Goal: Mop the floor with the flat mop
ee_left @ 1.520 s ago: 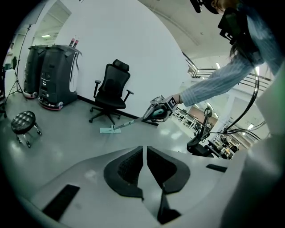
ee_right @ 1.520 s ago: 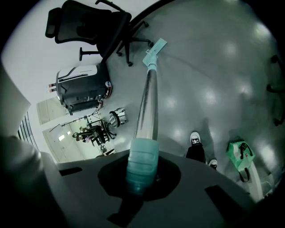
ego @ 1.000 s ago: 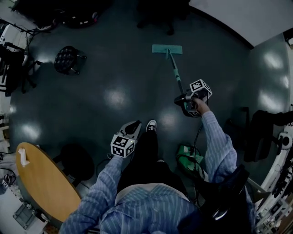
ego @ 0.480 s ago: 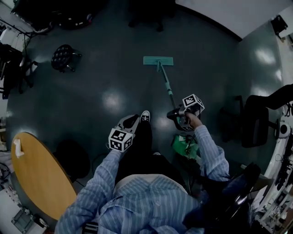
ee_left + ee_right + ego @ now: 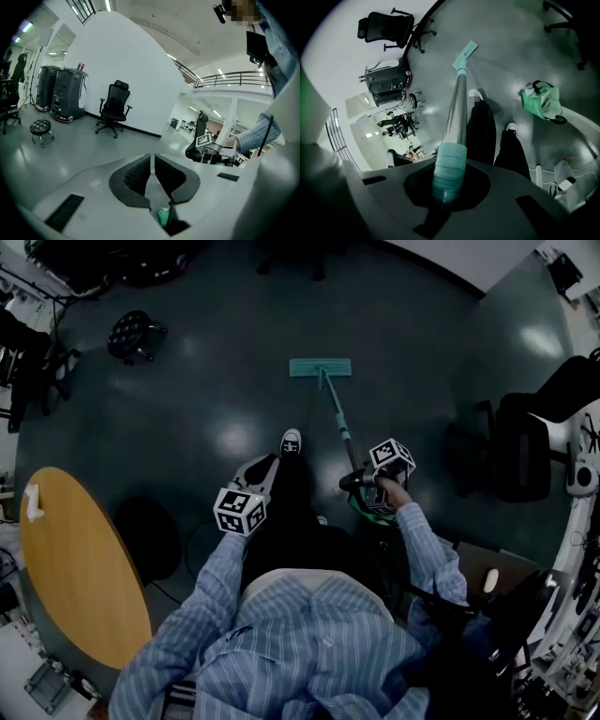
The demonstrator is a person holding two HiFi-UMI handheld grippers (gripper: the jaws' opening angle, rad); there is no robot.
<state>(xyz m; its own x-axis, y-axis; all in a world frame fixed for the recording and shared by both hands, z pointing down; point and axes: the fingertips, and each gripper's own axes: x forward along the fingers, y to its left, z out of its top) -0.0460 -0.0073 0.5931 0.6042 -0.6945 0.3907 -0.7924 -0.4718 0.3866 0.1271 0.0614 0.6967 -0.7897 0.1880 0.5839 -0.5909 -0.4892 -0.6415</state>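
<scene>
The flat mop's teal head lies flat on the dark floor ahead of me, with its handle slanting back to my right gripper. That gripper is shut on the handle's teal grip, and the metal shaft runs from it out to the mop head. My left gripper hangs over my left leg, apart from the mop. Its jaws are shut with nothing between them.
A round wooden table stands at my left. A black stool is at the far left, and a dark office chair is on the right. A green bag lies on the floor near my right foot. A white wall curves round the far side.
My right gripper has drawn the mop back across the floor toward my body, and I have moved back with it. The left gripper has stayed shut beside my leg.
</scene>
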